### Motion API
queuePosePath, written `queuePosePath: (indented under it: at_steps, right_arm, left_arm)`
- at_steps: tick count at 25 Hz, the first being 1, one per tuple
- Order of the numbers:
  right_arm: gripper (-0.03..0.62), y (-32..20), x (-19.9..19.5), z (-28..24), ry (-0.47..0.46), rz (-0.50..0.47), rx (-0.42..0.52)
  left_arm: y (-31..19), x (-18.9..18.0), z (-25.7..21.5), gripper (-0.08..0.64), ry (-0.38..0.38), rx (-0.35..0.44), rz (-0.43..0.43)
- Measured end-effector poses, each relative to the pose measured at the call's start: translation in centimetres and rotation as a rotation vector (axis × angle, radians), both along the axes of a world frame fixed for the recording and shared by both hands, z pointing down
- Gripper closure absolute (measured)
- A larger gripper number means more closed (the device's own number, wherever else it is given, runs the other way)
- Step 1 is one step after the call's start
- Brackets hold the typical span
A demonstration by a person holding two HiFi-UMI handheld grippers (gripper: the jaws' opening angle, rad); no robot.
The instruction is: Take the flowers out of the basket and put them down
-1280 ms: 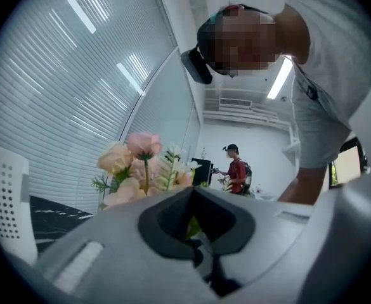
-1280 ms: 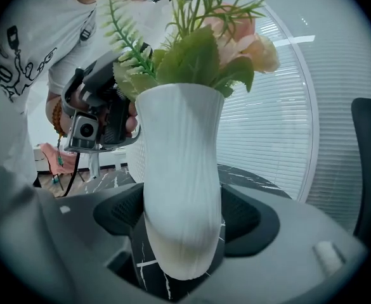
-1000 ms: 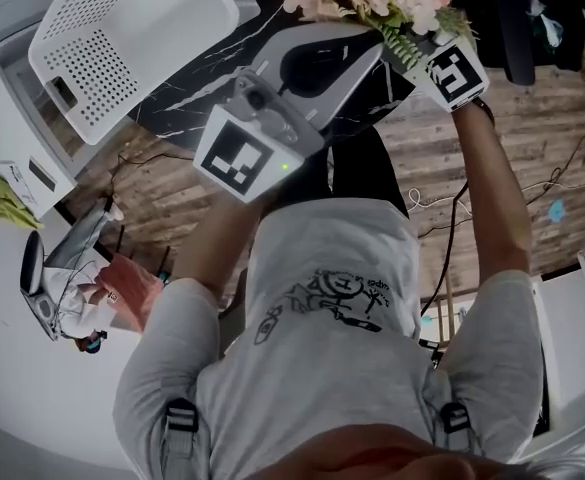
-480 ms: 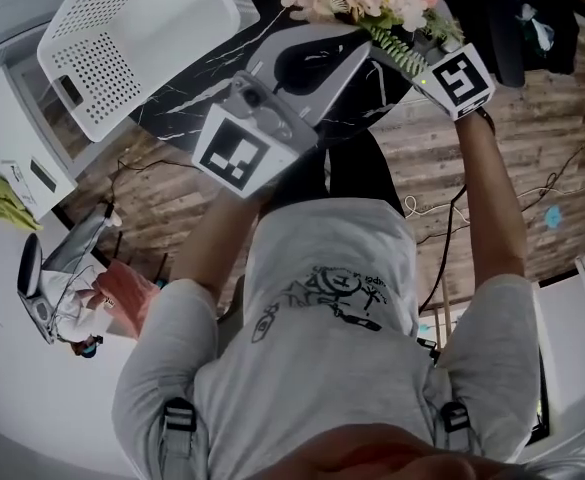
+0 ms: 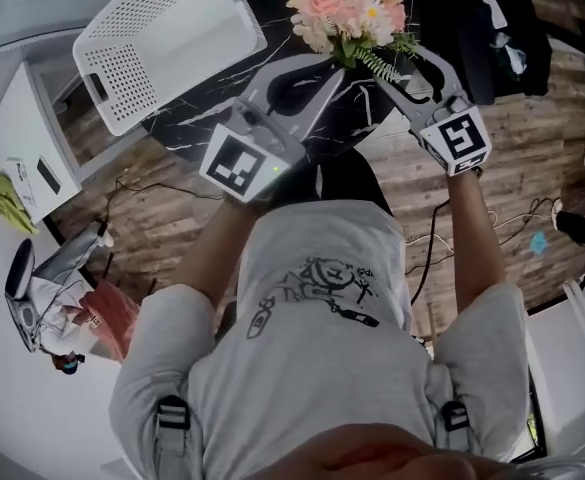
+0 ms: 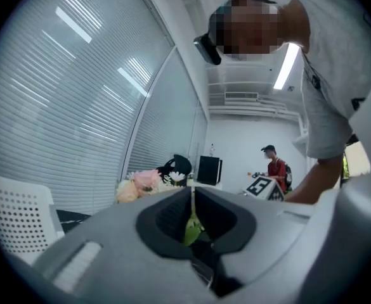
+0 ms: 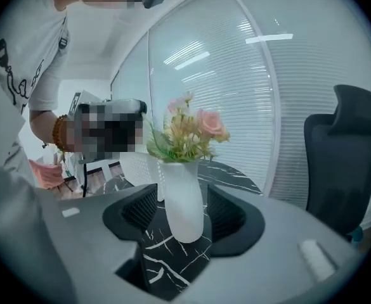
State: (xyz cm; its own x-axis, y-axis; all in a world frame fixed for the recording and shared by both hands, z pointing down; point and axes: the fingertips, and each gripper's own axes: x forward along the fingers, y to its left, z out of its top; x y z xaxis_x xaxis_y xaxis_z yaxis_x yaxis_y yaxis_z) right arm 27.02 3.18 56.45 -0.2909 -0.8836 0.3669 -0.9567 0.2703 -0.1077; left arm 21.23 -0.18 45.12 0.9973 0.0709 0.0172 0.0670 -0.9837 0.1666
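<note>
Head view: flowers (image 5: 347,13) are clear of the basket (image 5: 162,43) (at their 10 o'clock) and above the table (image 5: 272,18), with left gripper (image 5: 332,66) at their 6 and right gripper (image 5: 384,68) at their 5. Left gripper view: jaws pressed together on just a green leaf (image 6: 192,230), so steady only, don't pull. Right gripper view: jaws have just been closing and pinch the white vase (image 7: 182,195), flowers at 12; keep it upright, set it down straight, then release.

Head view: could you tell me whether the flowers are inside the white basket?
No, the flowers stand clear of the basket, over the black table beside it.
</note>
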Motion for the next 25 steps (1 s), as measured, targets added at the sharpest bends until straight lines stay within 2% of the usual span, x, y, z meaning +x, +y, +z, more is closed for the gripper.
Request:
queuePosePath:
  at_steps: [5,6,8,13,17,21,25]
  right_arm:
    - [0.424,2.0,-0.7,-5.2,-0.042,0.079,-0.026]
    - [0.425,2.3,-1.0,-6.3,-0.059,0.086,-0.022]
    - [0.451,2.5,-1.7,-8.8,-0.086,0.097,-0.001]
    - [0.508,2.8,-3.1,-15.6,-0.056,0.133,0.083]
    - [0.541,2.8,-4.9,-20.3,-0.015,0.124,0.135]
    - [0.571,2.5,-7.1,-23.5,-0.034,0.107,0.155]
    - [0.586,2.1,-9.5,-26.6,-0.015,0.080,0.181]
  left_arm:
    - [0.9,-1.5,-3.0,0.541,-0.006,-0.002,-0.034]
    - [1.1,-1.7,-3.7,0.541,-0.008,0.000,-0.038]
    - [1.4,-2.2,-4.9,0.541,-0.018,0.012,-0.051]
    - [1.3,-3.9,-8.3,0.555,-0.036,0.020,-0.119]
    - [1.5,-5.6,-11.7,0.555,-0.008,0.019,-0.144]
    - [1.6,-7.6,-15.0,0.555,0.051,0.035,-0.163]
    - [1.9,-8.8,-17.0,0.557,0.051,0.049,-0.169]
